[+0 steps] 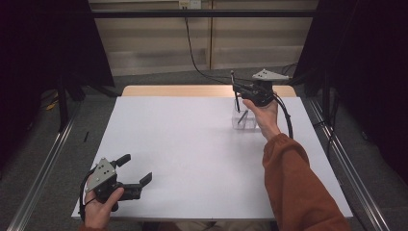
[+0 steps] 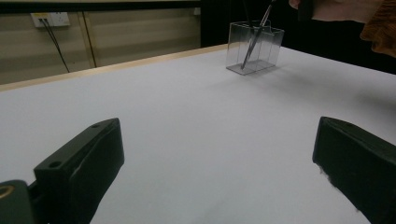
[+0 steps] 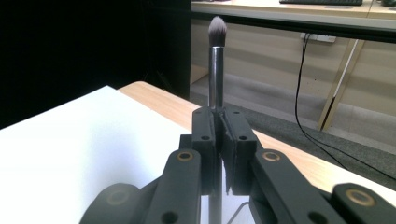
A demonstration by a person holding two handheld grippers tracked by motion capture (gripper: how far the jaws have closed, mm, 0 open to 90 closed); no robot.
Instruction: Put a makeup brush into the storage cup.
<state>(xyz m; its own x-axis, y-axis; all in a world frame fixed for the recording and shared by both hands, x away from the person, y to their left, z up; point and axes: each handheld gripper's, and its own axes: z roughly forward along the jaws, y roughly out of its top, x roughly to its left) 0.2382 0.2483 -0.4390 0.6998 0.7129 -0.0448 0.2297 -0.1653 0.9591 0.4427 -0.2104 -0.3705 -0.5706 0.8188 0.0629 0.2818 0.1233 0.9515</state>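
1. Two tools are at work over a white counter (image 1: 192,144) in the high view. The left tool (image 1: 136,172) rests near the counter's near left corner, held in the person's left hand (image 1: 102,206), its jaws spread wide with nothing between them.
2. In the same view the right tool (image 1: 236,89) is held up at the counter's far edge, right of the middle, by the right hand (image 1: 263,114), whose arm wears a rust-orange sleeve (image 1: 296,183). It is clenched on a thin makeup brush (image 1: 234,83) that stands upright, bristle end up. Directly below the tool stands a clear holder (image 1: 244,120) on the counter, with another dark slim brush (image 1: 243,117) leaning inside it.
3. In the left gripper view both black jaws of the left tool (image 2: 217,154) rise from the bottom corners, well apart, with bare white counter (image 2: 187,116) between them. Far across the counter, toward its far edge, stands the clear holder (image 2: 254,46) with the slim brush (image 2: 254,39) tilted inside it. Part of the right hand (image 2: 345,9) and sleeve hang above and to the right of it.
4. In the right gripper view the jaws of the right tool (image 3: 220,135) press together on the metal handle of the makeup brush (image 3: 216,70). The handle rises straight up from between them and ends in a soft grey-tipped bristle head. Below the tool lies the counter's (image 3: 70,140) far corner with its wooden edge strip (image 3: 177,105).
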